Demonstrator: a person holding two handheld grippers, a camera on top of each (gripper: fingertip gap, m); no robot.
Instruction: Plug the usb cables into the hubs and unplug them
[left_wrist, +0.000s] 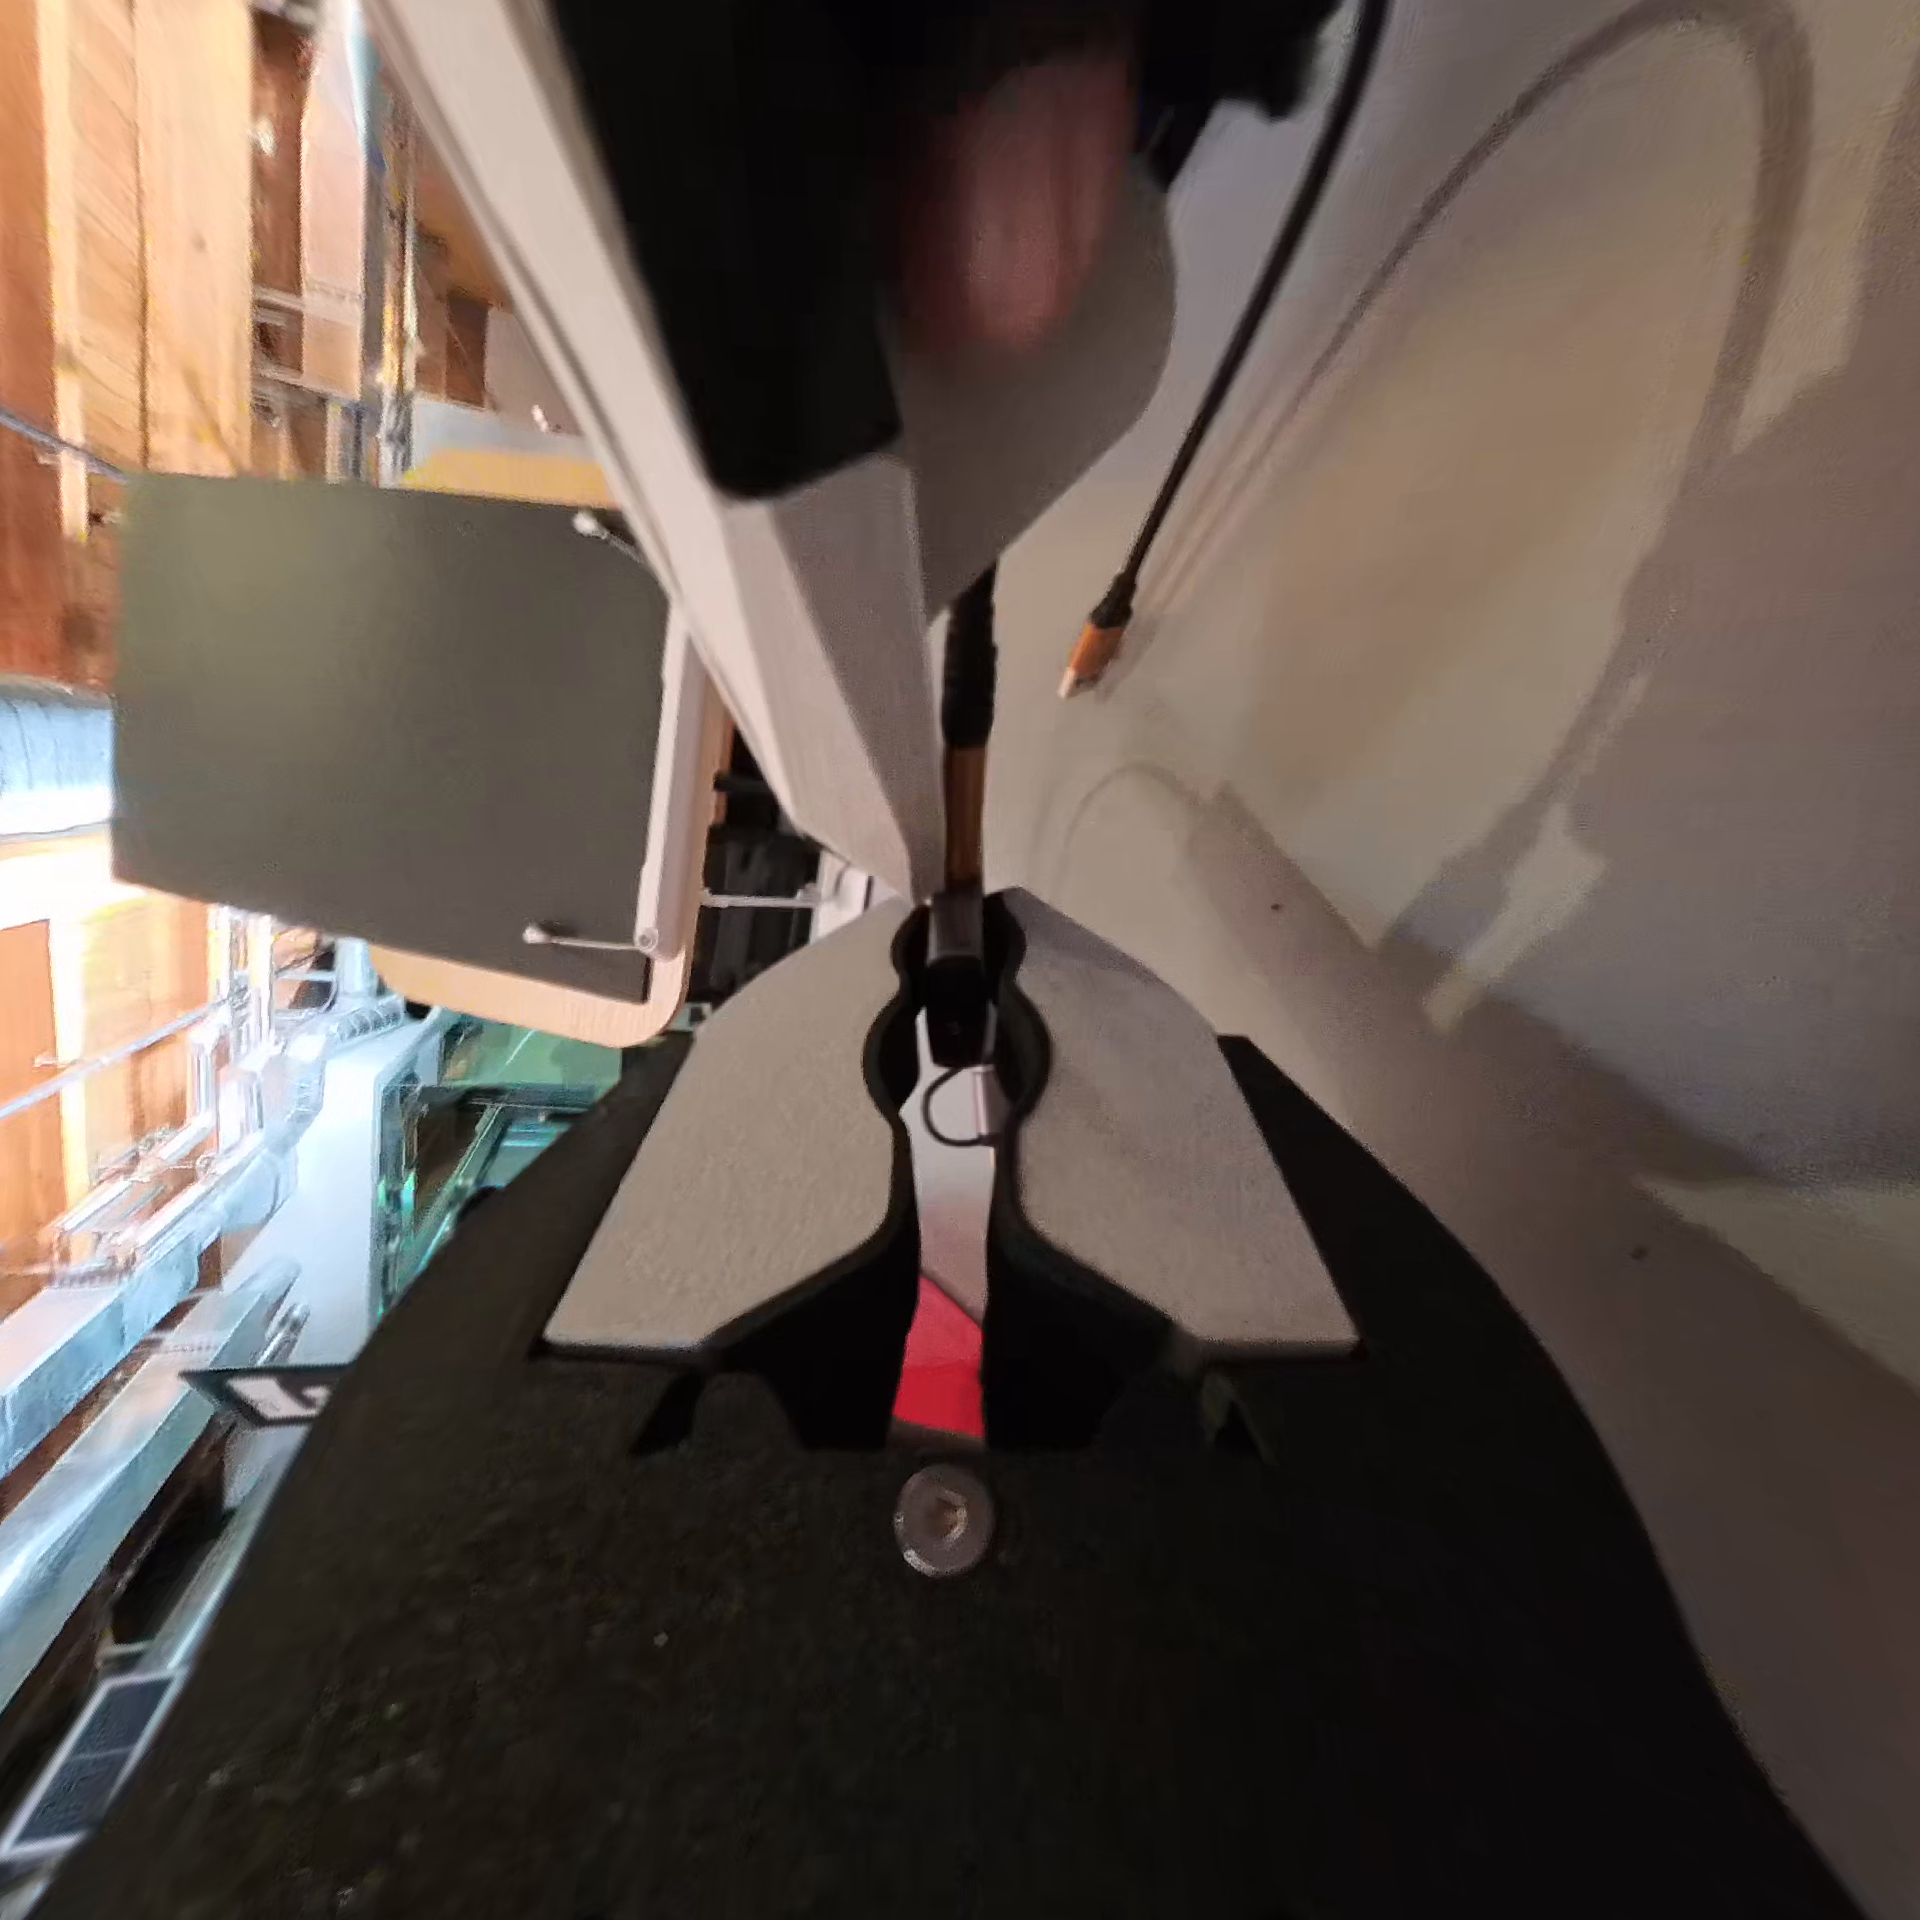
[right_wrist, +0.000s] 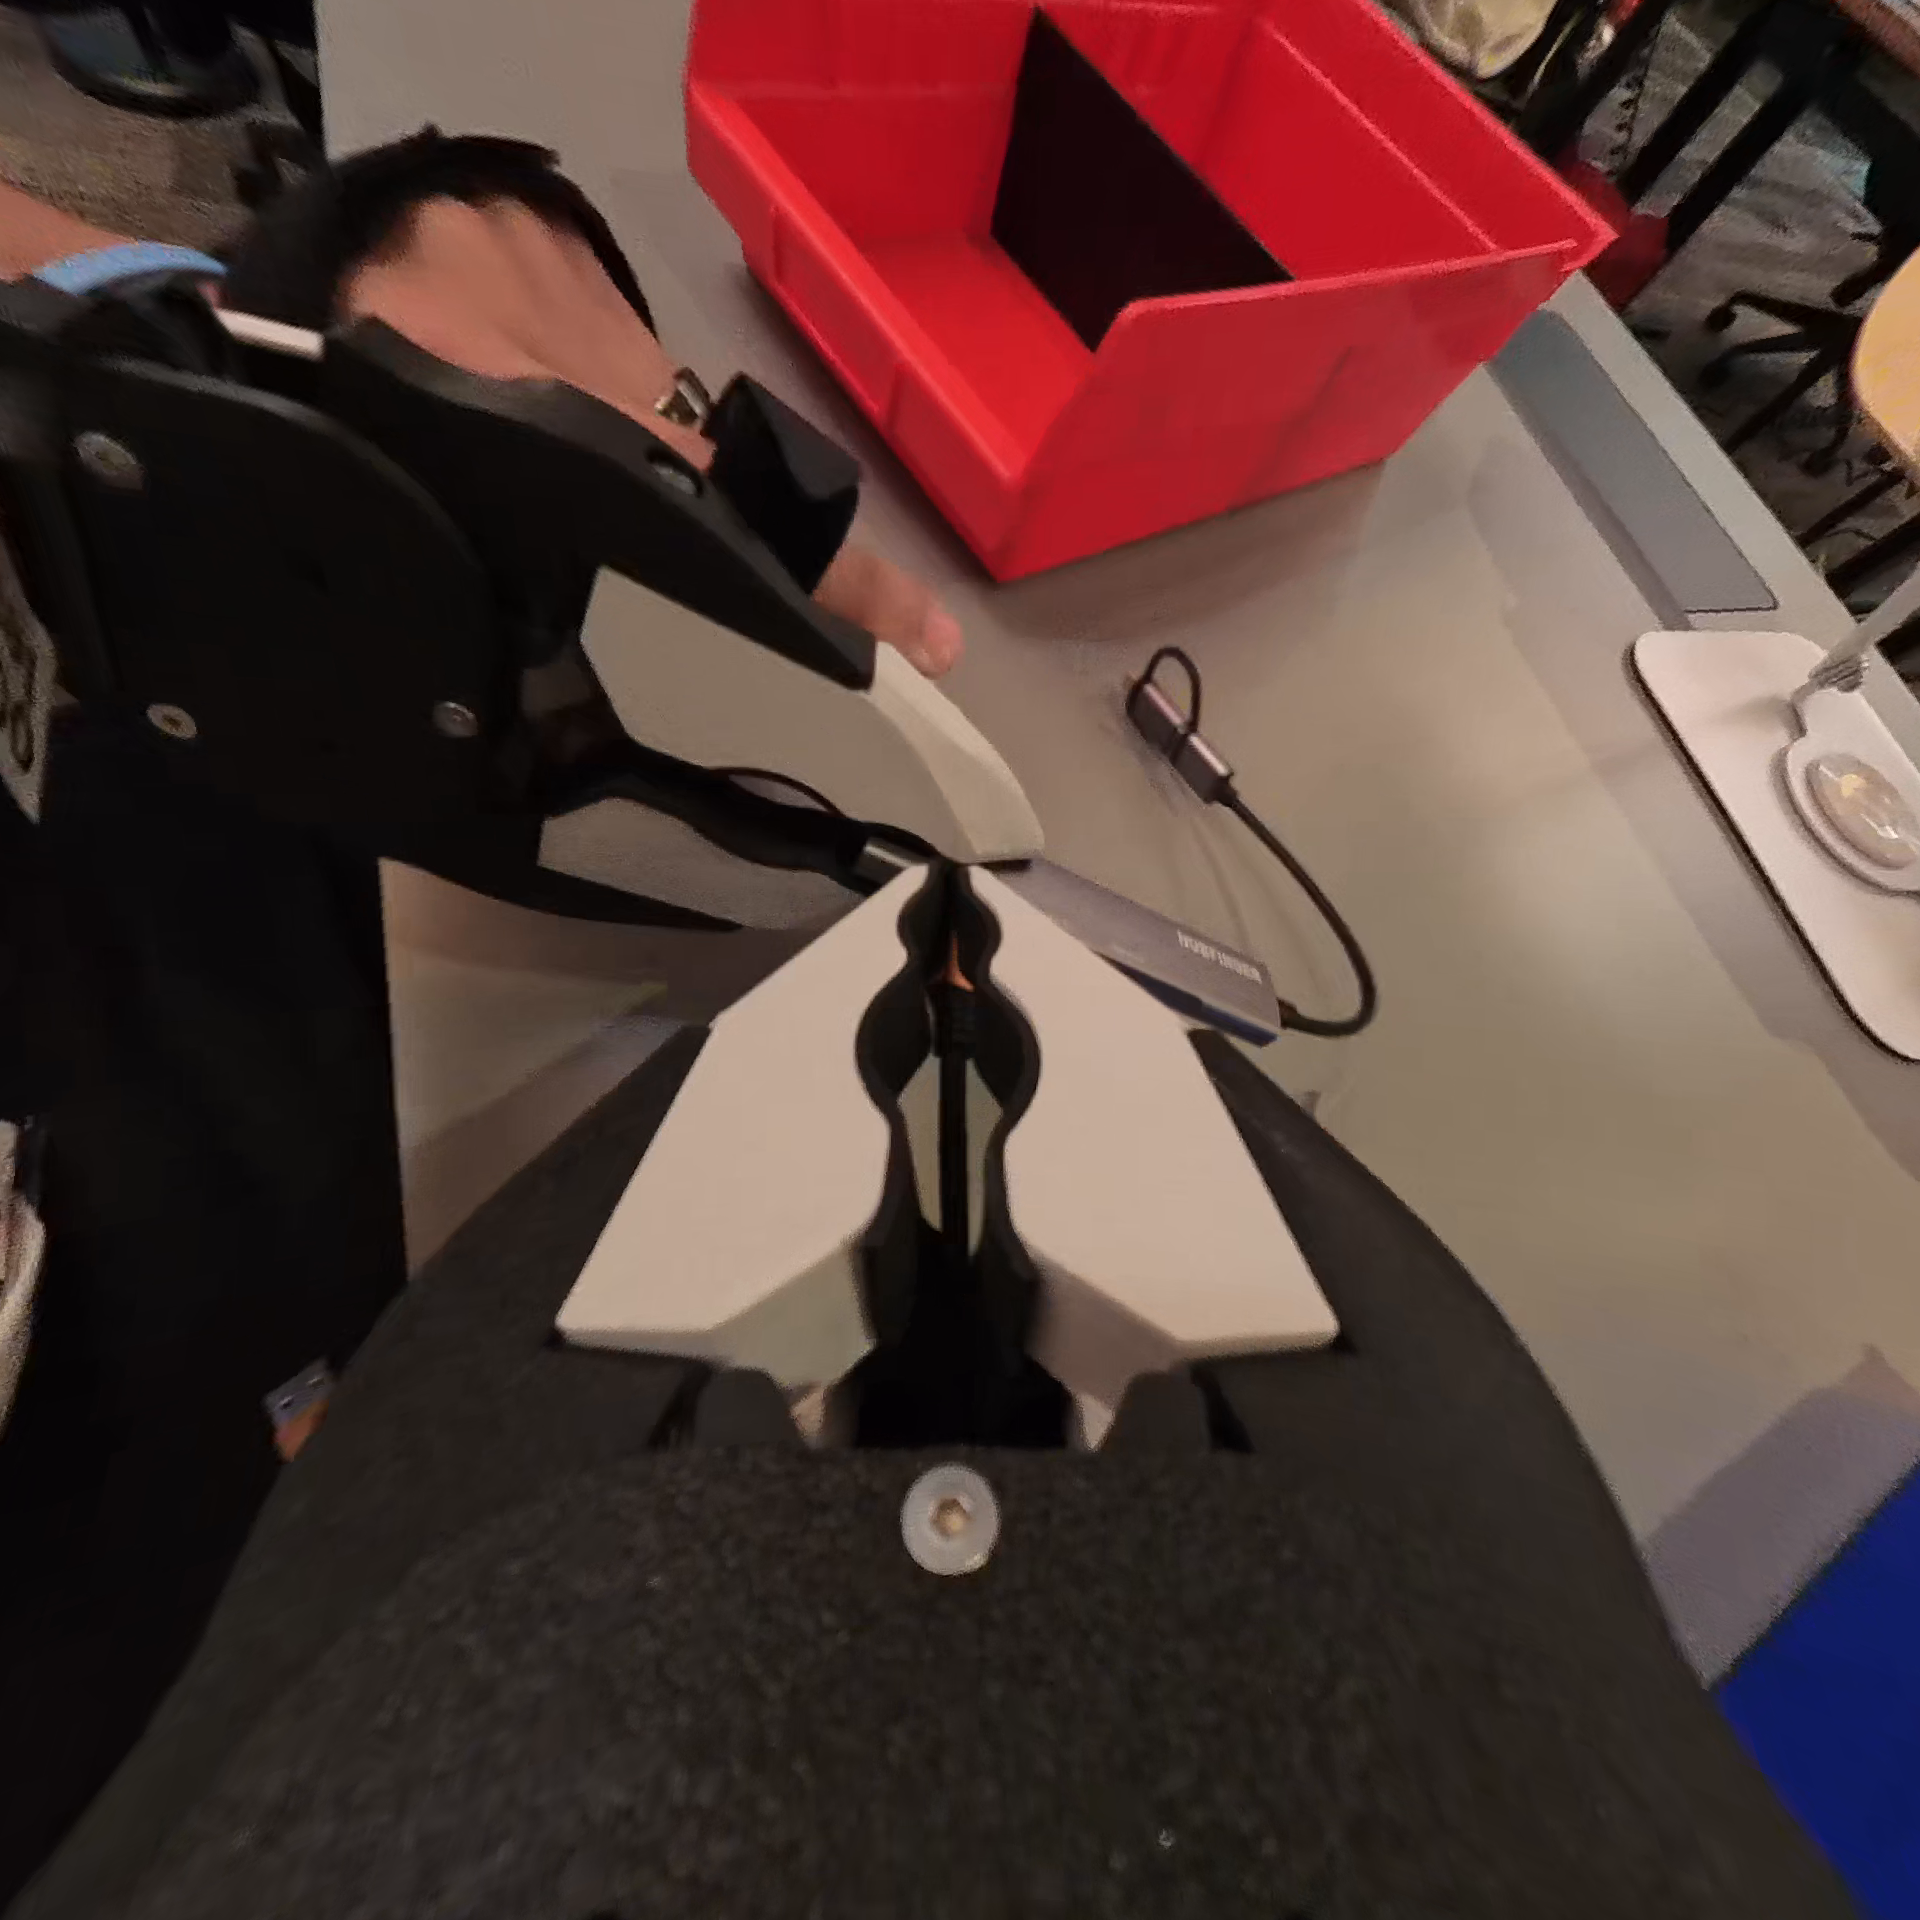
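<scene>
My left gripper (left_wrist: 961, 914) is shut on a flat dark grey USB hub (left_wrist: 956, 987), seen end-on between its pads. In the right wrist view it reaches in from the left (right_wrist: 966, 852) and holds the hub (right_wrist: 1164, 940) just above the grey table (right_wrist: 1455, 935). The hub's short black lead ends in a grey adapter plug (right_wrist: 1184, 727) lying on the table. My right gripper (right_wrist: 948, 894) is shut on the orange and black plug (right_wrist: 951, 966) of a USB cable. That plug (left_wrist: 961, 810) meets the hub's edge. The cable's other orange plug (left_wrist: 1096, 644) lies loose on the table.
A red bin (right_wrist: 1143, 260) with a dark divider stands on the table beyond the hub. A white pad (right_wrist: 1714, 727) with a round stand lies at the right edge. A person's hand (right_wrist: 914, 623) grips the left gripper. A blue patch (right_wrist: 1829, 1714) shows at the lower right. Only a small space, under 4 cm, lies between the two pairs of fingers.
</scene>
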